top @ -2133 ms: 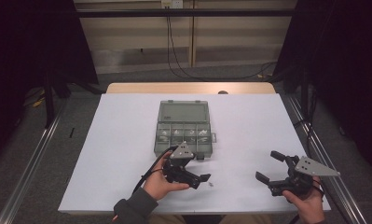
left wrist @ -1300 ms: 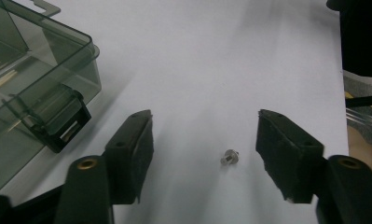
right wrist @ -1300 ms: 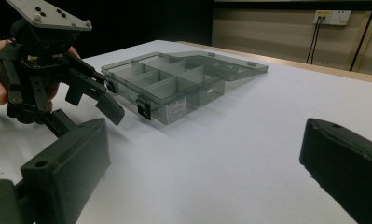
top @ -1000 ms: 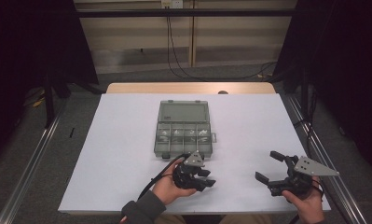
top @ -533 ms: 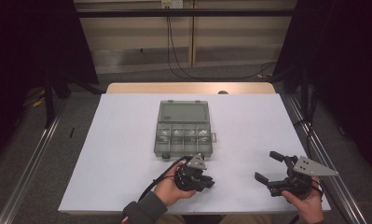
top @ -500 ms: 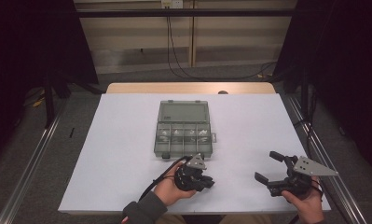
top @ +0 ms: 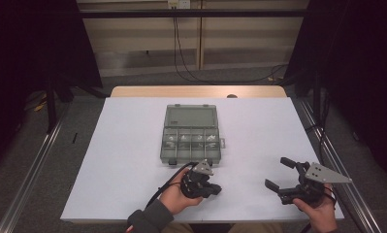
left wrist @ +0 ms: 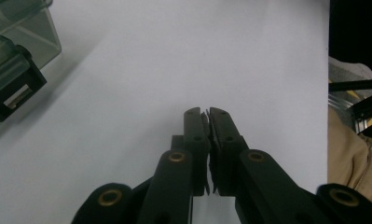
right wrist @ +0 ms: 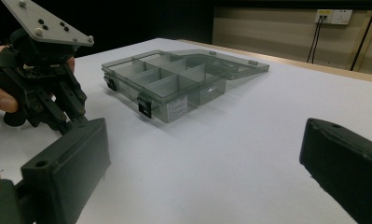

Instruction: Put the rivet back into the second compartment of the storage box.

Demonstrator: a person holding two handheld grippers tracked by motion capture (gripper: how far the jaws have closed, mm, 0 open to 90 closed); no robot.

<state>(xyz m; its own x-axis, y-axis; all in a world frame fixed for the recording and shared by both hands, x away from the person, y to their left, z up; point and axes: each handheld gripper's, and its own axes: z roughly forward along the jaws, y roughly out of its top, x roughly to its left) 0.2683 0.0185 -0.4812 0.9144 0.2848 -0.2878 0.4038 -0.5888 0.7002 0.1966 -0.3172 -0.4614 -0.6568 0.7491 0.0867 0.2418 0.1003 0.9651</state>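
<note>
Between the clamped tips of the left gripper [left wrist: 206,115], a thin dark sliver [left wrist: 205,111] pokes out. It is too small to say what it is, but the jaws have just been closing and now stand pressed together on it, low over the white table top [top: 123,160]. I'd judge a piece that slight to be light, stiff and quick to slip or flick away. A squeeze across its flat sides near the pad tips looks the best hold, and there is very little of it to bite on.

Out at three o'clock from that hand, the right gripper [top: 276,172] hovers with its jaws spread wide and nothing between them.

At twelve o'clock from the left gripper, just beyond it, lies the clear grey plastic organiser box [top: 163,148]. Its lid is folded back flat at the far side, its row of small compartments faces up, and pale bits lie in the nearer cells. The black latch [left wrist: 13,93] on its near wall sits at about ten o'clock in the left gripper view.

For room, bare table runs wide at nine o'clock and between the two hands. The table's near edge is close at six o'clock under both wrists, and its right edge is just past the right hand. The box's thin walls are what to steer around.
</note>
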